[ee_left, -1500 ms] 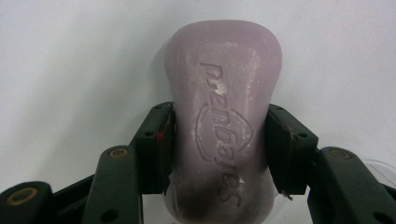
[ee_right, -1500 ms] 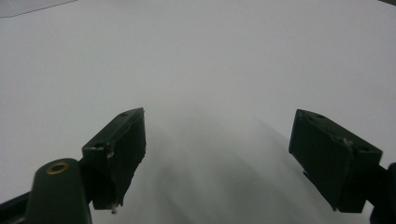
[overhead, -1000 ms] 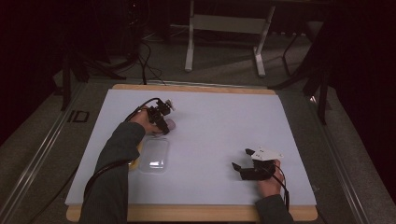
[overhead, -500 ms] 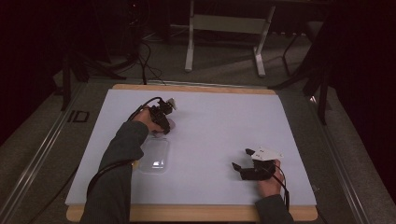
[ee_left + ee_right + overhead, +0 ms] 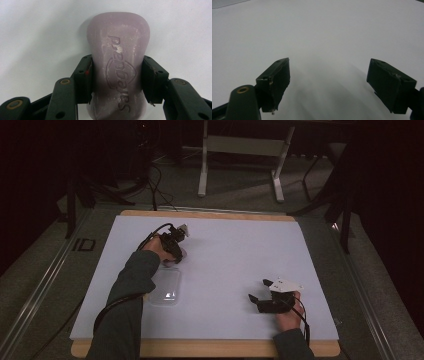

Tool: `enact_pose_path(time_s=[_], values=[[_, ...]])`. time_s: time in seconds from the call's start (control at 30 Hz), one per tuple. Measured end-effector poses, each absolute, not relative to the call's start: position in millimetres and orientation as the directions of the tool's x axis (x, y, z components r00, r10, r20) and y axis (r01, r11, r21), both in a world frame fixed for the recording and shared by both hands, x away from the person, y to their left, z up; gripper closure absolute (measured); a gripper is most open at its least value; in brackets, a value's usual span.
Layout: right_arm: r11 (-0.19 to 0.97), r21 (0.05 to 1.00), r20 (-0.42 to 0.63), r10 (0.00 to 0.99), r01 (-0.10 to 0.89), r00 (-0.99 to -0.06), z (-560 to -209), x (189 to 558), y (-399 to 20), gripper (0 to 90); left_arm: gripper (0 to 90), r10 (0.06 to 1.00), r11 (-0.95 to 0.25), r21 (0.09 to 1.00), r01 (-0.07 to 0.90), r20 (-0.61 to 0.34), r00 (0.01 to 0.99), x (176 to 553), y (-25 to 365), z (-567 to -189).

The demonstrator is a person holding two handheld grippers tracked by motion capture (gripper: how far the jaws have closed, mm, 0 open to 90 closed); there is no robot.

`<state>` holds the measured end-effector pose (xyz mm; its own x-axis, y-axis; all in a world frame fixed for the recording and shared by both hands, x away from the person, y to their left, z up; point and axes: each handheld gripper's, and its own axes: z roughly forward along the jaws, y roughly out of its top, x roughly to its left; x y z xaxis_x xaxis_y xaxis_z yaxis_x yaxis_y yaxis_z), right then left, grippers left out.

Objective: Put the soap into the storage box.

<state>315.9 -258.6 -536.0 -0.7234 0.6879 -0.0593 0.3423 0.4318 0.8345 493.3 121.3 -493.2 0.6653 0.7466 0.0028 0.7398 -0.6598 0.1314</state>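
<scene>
The bench (image 5: 240, 265) takes up most of the high view, a pale sheet over a wooden board whose edge shows along the bottom. A clear plastic tray (image 5: 166, 288) lies on it in the lower left of that frame, beside the person's left sleeve.

Just above the tray, left of centre in the high view, the left claw (image 5: 176, 251) points down onto a bar of soap (image 5: 119, 62). In the left gripper view the soap is a pale lilac, waisted block with raised lettering, lying flat on the sheet and running up the middle of the frame. The jaws have just been closing, and now both pads press on the narrow waist of the bar, one on each long side, so the claw is pinching the soap.

The right claw (image 5: 260, 296) rests in the lower right of the high view, well apart from the soap. In the right gripper view (image 5: 329, 85) its jaws stand spread with bare sheet between them.

The step in hand looks like picking the soap up, probably to set it in the tray. The grip sits well: centred on the waist, where the wider ends keep the bar from sliding out. Soap is slick, so a straight, slow lift with the bar kept level seems wise, and no harder squeeze, which could squirt it free.
</scene>
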Motion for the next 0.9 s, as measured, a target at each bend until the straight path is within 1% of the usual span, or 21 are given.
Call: enact_pose_path(time_s=[0.4, 0.9], values=[[0.432, 0.835, -0.06, 0.688, 0.341, -0.723, -536.0, 315.7, -258.6, 18.3, 49.5, 0.767, -0.637, 0.146, 0.757, 0.022, 0.642, 492.8, 125.4, -491.2], [0.431, 0.835, -0.06, 0.689, 0.342, -0.722, -536.0, 315.7, -258.7, 18.3, 49.5, 0.776, -0.625, 0.164, 0.763, 0.019, 0.631, 483.6, 142.0, -471.7]])
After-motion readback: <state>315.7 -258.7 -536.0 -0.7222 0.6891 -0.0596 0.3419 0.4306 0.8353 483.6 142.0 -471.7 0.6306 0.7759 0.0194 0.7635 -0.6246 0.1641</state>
